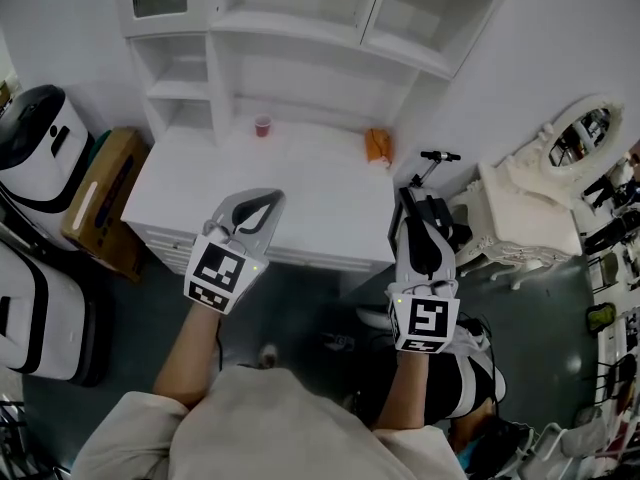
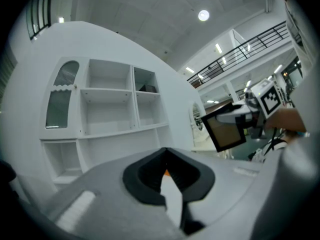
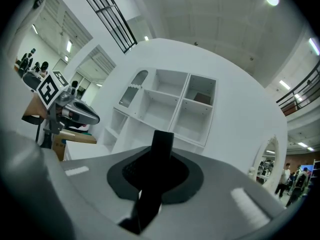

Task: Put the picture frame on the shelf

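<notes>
The picture frame (image 1: 408, 214) sits clamped between the right gripper (image 1: 421, 230) fingers and sticks out past the fingertips toward the shelf. The right gripper view has it edge-on, a dark bar (image 3: 161, 151) rising from the pinched jaws. The left gripper view shows its black border and brownish pane (image 2: 227, 130), tilted and hanging off that gripper, well off to the right of the left fingers. The left gripper (image 1: 258, 211) has its jaws pressed fully together with nothing in them; it is aimed level at the shelf unit, well apart from the frame. Ahead of both sets of fingertips is a white countertop (image 1: 330, 203). At its back by the wall, a red cup (image 1: 262, 126) stands beyond the left fingers and an orange thing (image 1: 377, 146) beyond the right fingers, slightly left of them. Above that are the cubbies of the white shelf (image 1: 300, 28), mostly bare. One upper cubby holds a dark thing (image 3: 202, 98); can't tell what it is. A cardboard box (image 1: 100, 193) is far left of the left fingers, a vanity mirror (image 1: 588, 133) far right of the right fingers. Step, as I judge it: carry and approach, with the frame grasped and not yet at the shelf. The next move calls for raising the right gripper forward into a bare cubby and keeping the frame clear of the dividers. Its lower edge then goes down on the board, and the fingers spread only once it rests steady. The left gripper is free to steady it.
</notes>
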`<state>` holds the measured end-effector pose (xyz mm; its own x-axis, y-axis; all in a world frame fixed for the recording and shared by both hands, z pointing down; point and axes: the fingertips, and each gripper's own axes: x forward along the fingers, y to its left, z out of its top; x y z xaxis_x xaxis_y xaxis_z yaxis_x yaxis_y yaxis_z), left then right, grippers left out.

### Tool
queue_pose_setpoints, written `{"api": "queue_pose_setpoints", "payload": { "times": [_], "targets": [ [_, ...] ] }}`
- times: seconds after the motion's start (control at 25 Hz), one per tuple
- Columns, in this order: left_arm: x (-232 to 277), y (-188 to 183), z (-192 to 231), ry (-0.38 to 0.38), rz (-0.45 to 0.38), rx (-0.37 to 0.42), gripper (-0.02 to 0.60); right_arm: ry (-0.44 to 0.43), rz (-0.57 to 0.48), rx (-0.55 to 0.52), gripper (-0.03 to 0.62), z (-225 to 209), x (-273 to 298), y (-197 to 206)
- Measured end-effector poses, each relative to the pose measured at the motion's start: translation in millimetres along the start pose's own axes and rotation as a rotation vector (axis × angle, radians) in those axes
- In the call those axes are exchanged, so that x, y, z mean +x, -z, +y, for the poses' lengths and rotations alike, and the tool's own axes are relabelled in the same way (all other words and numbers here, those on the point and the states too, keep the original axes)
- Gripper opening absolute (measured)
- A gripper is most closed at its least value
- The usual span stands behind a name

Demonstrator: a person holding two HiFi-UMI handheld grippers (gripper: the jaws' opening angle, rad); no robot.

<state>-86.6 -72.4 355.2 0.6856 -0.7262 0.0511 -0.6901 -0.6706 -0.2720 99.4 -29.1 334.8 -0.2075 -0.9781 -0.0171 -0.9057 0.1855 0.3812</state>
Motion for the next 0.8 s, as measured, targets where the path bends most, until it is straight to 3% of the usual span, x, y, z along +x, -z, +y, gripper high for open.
{"api": "queue_pose_setpoints", "payload": {
  "times": [0.44,0.8],
  "targets": [
    [39.5,16.6,51.3,0.04,-0.022,0.002,0.001,0.068,0.016,0.014,0.034,-7.0,61.3,-0.8],
    [50.1,18.1,78.9,0.044,-0.039,-0.013,0.0,0.07,0.028,0.019,0.034,-3.2,87.9,-4.3]
  ]
}}
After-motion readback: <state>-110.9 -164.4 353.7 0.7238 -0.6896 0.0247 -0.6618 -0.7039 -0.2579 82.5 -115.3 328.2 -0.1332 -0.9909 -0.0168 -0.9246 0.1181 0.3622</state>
